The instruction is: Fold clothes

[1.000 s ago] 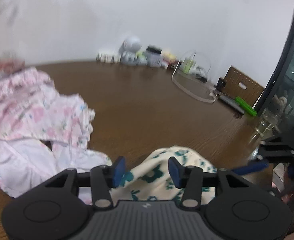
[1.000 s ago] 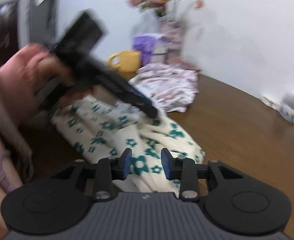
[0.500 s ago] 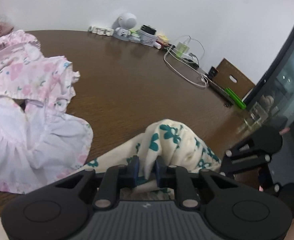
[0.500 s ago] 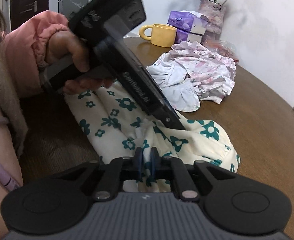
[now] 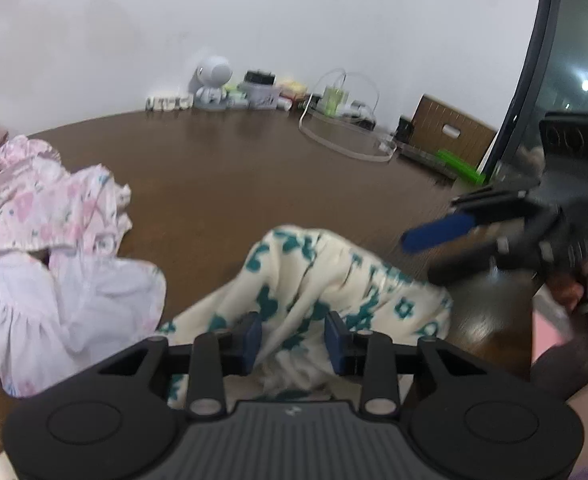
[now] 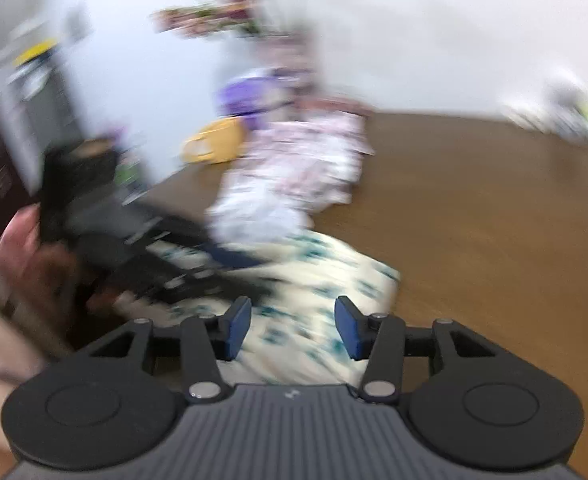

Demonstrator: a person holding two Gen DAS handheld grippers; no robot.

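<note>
While both grippers are hovering with jaws parted: nothing is being held at this moment.
Left gripper (image 5: 290, 340): its blue pads are standing apart on either side of a raised ridge of the cream garment with teal flowers (image 5: 334, 276), apparently without pinching it.
Right gripper (image 6: 292, 328): its fingers are spread wide, with the same cream cloth (image 6: 322, 280) lying just ahead of and beneath them; the view is heavily blurred.
Garment: it is lying bunched on the brown table (image 5: 234, 168), directly in front of both tools and between them.
Pink floral clothes (image 5: 42, 208): they are sitting heaped to the left of the left gripper, close beside the cream cloth.
Risk: the loose ridge is likely slumping, so a fold may be coming undone.
Risk: a closing pinch may be catching several layers at once, or snagging the pink heap nearby.
Risk: the two tools are working close together and could be knocking into each other.
</note>
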